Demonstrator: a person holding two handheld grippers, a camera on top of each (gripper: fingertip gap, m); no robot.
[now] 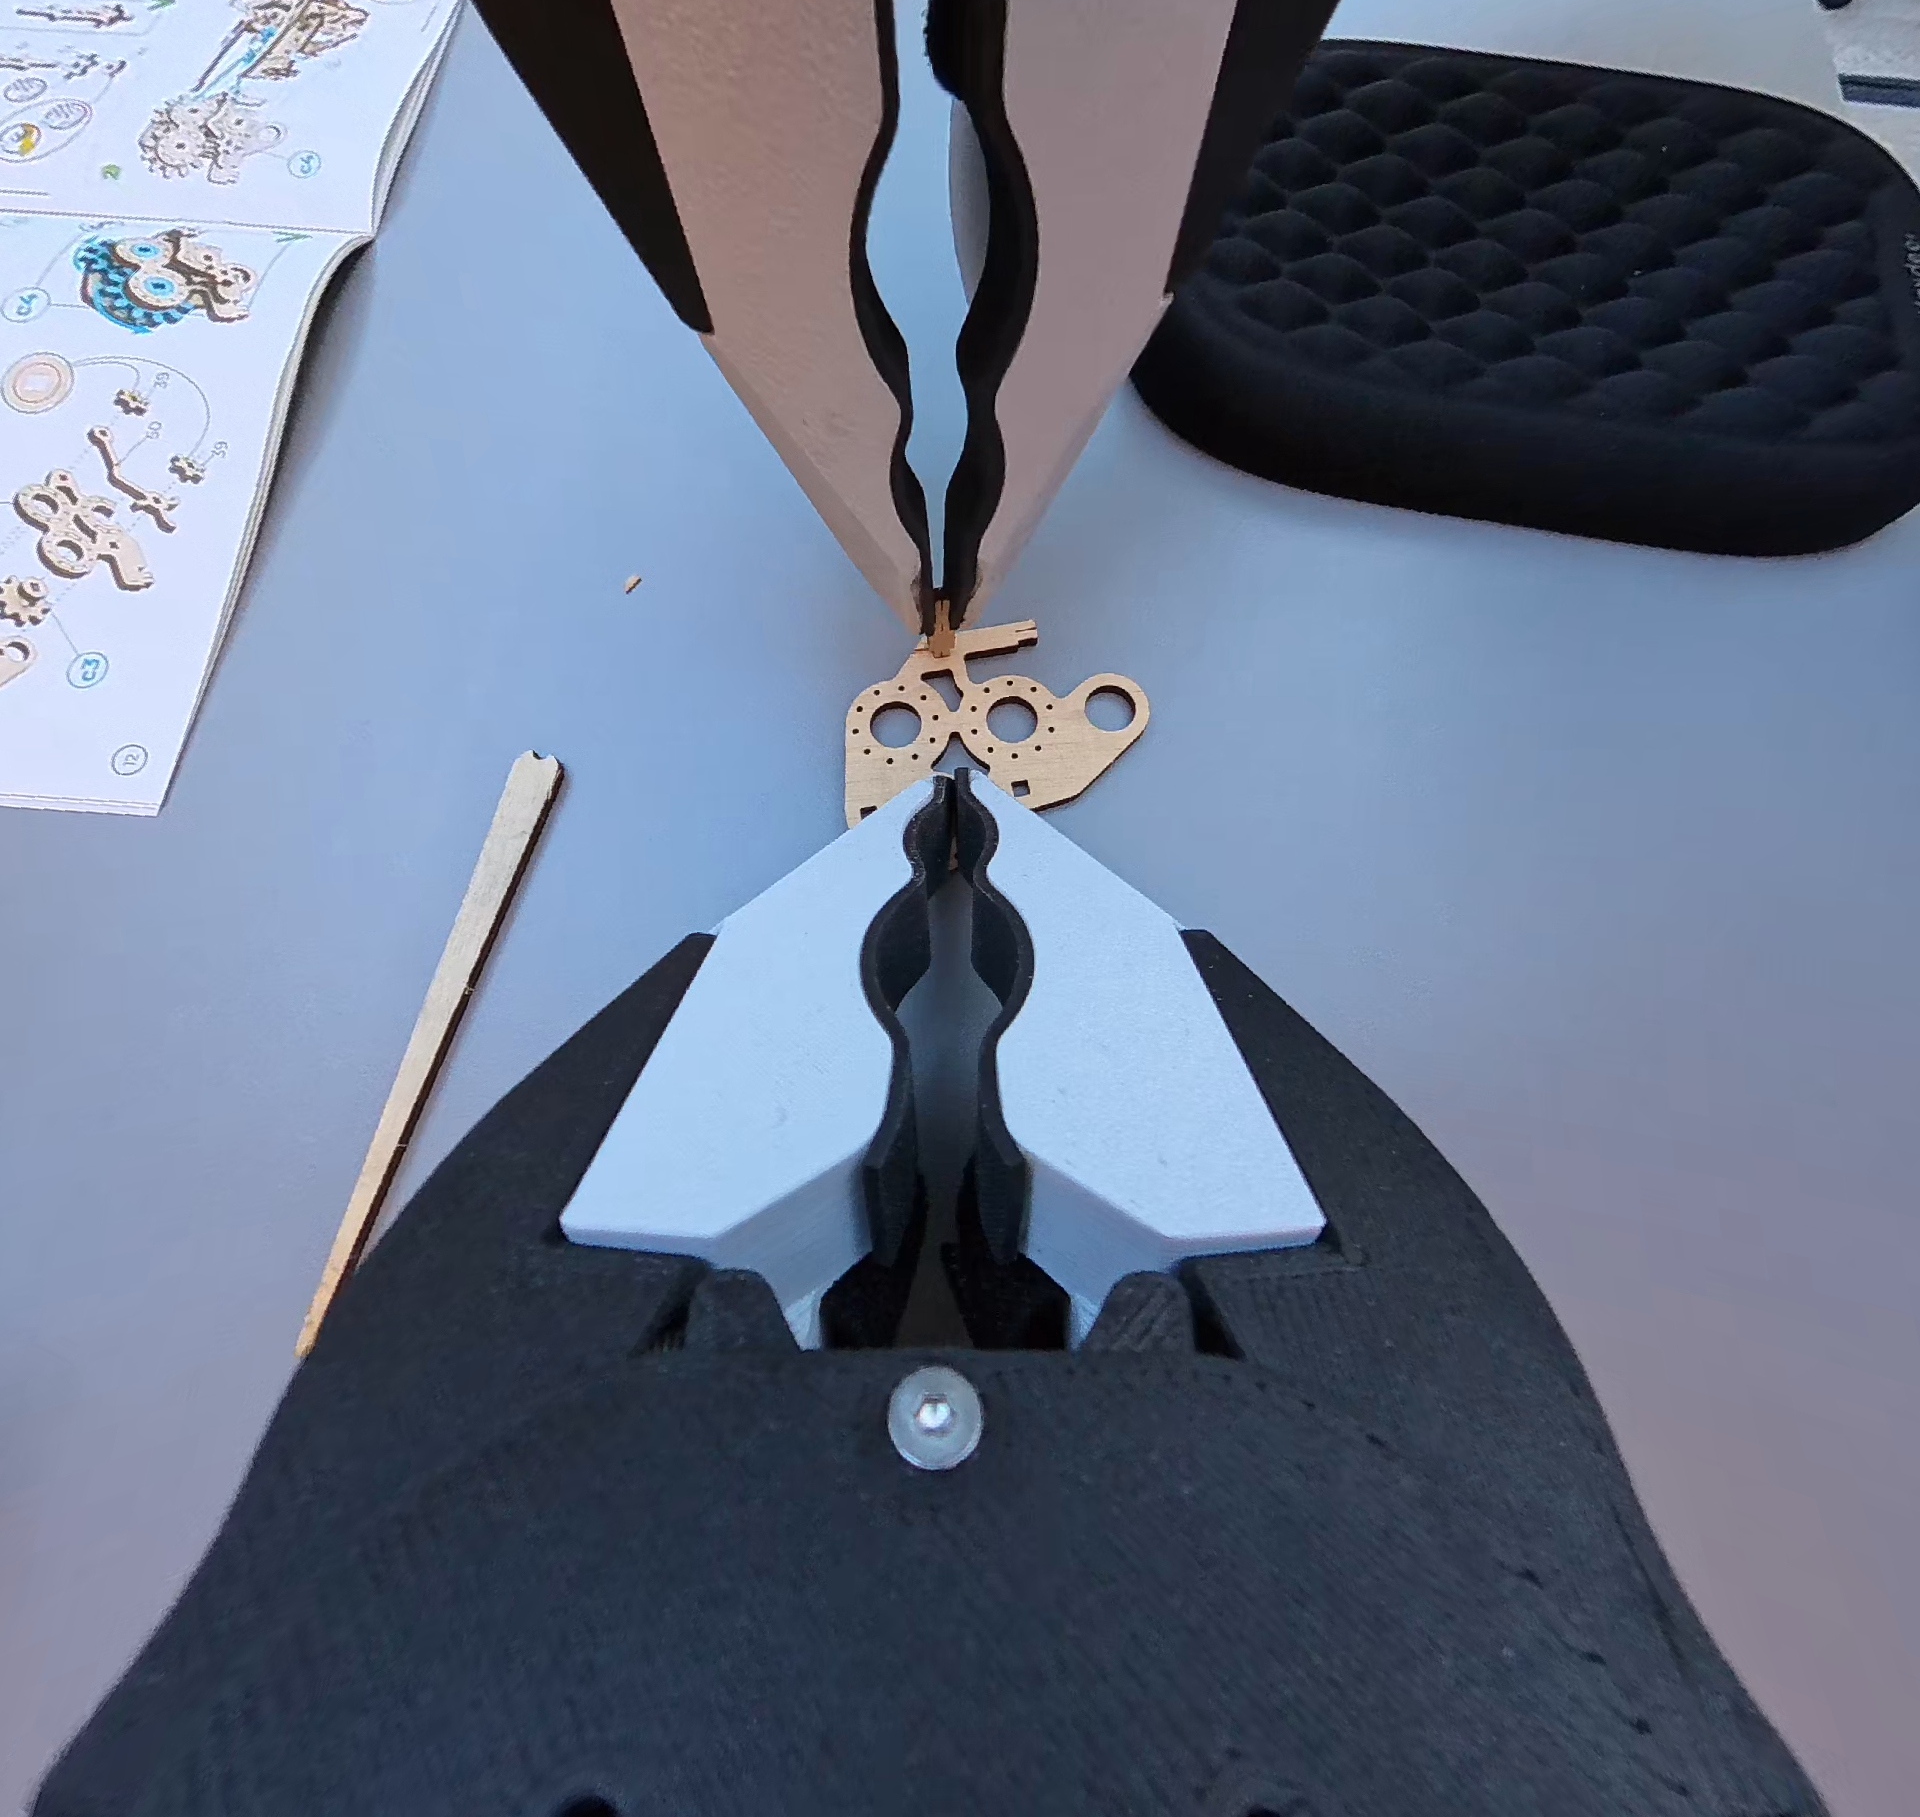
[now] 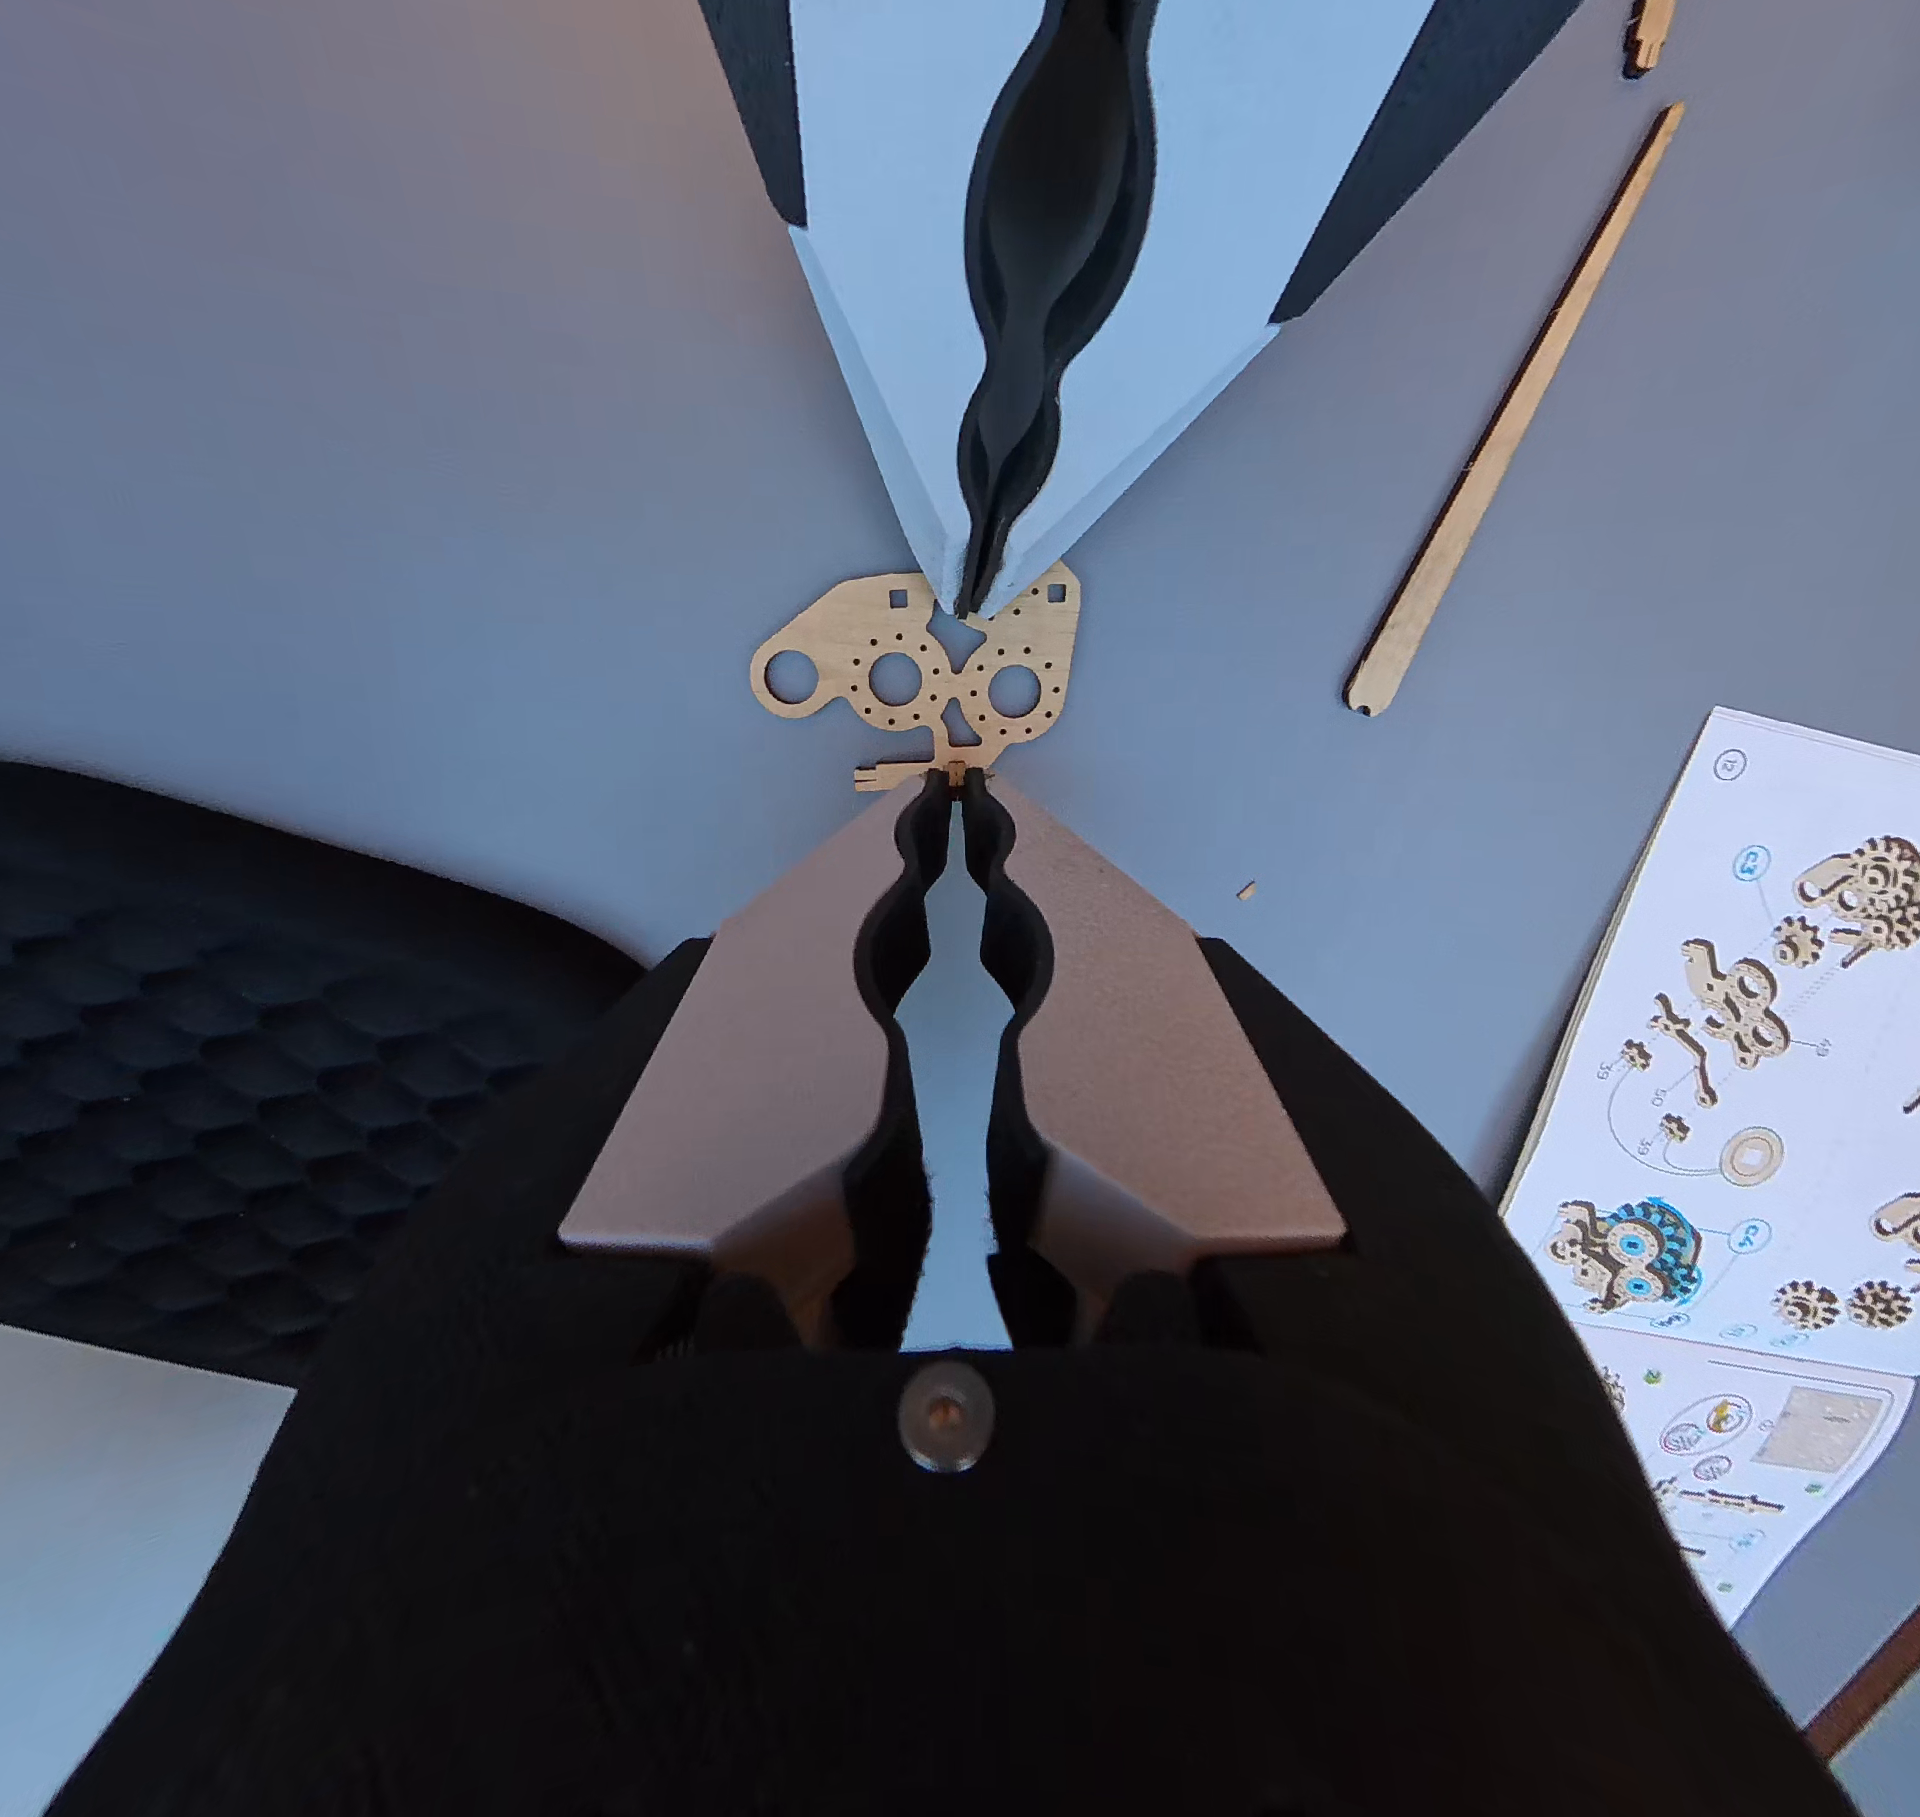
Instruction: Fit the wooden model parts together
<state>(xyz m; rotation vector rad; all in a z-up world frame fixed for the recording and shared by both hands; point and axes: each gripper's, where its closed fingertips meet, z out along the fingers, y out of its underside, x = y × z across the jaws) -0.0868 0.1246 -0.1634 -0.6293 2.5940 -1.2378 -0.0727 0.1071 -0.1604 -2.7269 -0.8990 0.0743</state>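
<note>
The grey bench [image 1: 1351,832] is the biggest thing here, and everything lies on it. A big black cushion [image 1: 1558,313] with a bumpy top sits at the far right in the left wrist view. An open paper booklet [image 1: 156,365] with drawings of wooden parts lies at the far left in that view.

The left gripper [image 1: 954,780] has light blue fingers and black pads. Its jaws are together at the tips, and the tips sit on the near edge of the flat wooden plate [image 1: 997,728]. From these views you cannot tell if they pinch the plate or just press on it.

The right gripper [image 2: 956,778] has pinkish fingers and comes from the other side. Its jaws are clamped on a small wooden piece [image 2: 954,768], right at the edge of the plate.

A long thin wooden stick [image 1: 436,1040] lies alone between the booklet and the left gripper.

The plate lies flat on the bench between the 2 grippers. It has 3 big round holes and many tiny ones.

Another small wooden part [image 2: 1657,1] lies far off, near the top of the stick in the right wrist view. A tiny wood chip [image 1: 632,583] lies near the booklet.
</note>
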